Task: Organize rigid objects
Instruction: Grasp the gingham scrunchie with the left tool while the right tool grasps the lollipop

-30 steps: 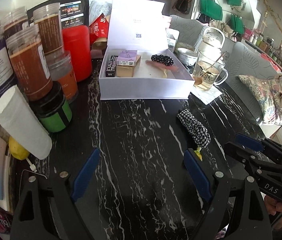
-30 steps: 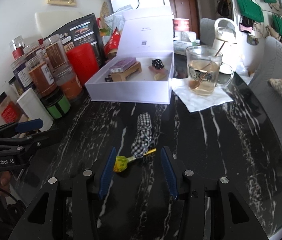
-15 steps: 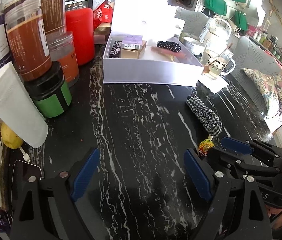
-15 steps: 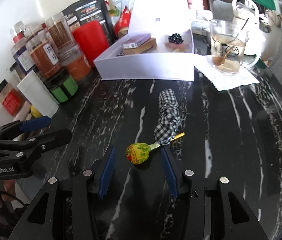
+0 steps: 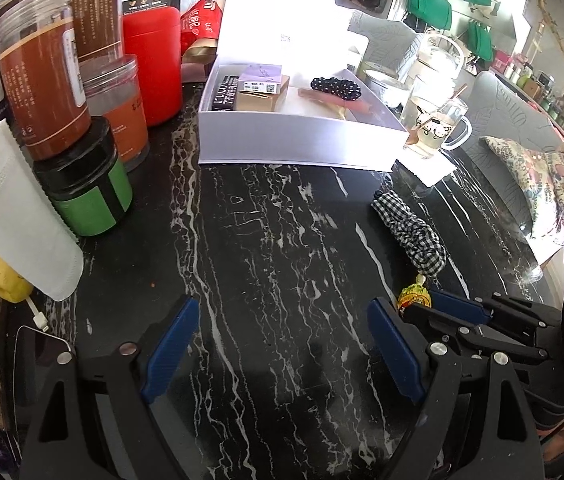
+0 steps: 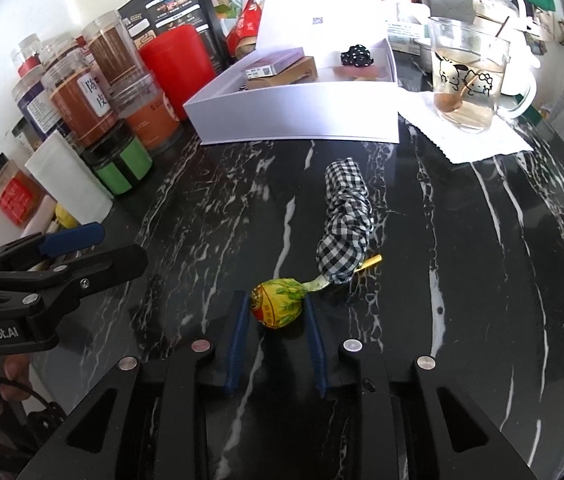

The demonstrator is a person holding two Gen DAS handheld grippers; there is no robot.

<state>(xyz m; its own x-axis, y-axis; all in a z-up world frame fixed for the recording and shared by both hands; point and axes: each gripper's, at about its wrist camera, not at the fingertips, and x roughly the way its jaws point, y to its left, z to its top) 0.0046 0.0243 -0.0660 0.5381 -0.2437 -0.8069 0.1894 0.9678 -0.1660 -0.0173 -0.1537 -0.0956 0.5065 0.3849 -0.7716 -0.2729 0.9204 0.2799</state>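
Lollipop (image 6: 277,307) now sits between the right gripper (image 6: 275,310) fingers (image 6: 237,336), wrapped head flanked on both sides by the blue pads; half a second ago the same pads stood wide with the head just ahead of them, and a second ago the sweet lay further off near the tips; fingers have therefore narrowed around the head and appear to touch or nearly touch it, though firm clamping cannot be confirmed; lollipop rests on the black marble surface (image 6: 462,280); stick runs away to the right and passes under the checked scrunchie (image 6: 346,220), its gold end showing beyond the fabric.

Judgement: the grasp step is nearly complete; lift and transfer to the open white box (image 6: 298,120) likely follow; risk that the scrunchie drags along on the stick.

Left gripper (image 5: 282,340) fingers stand wide apart over bare surface, holding nothing; this view has drawn closer to the jars (image 5: 53,80) and box than a second ago.

View comparison: right wrist view shows the pad-to-wrapper contact and the stick's course; left wrist view shows only the top of the lollipop (image 5: 413,298) behind the right gripper's arm, but reveals more of the box interior, with small cartons and a dark beaded item, and the glass mug (image 5: 436,126) beside it.
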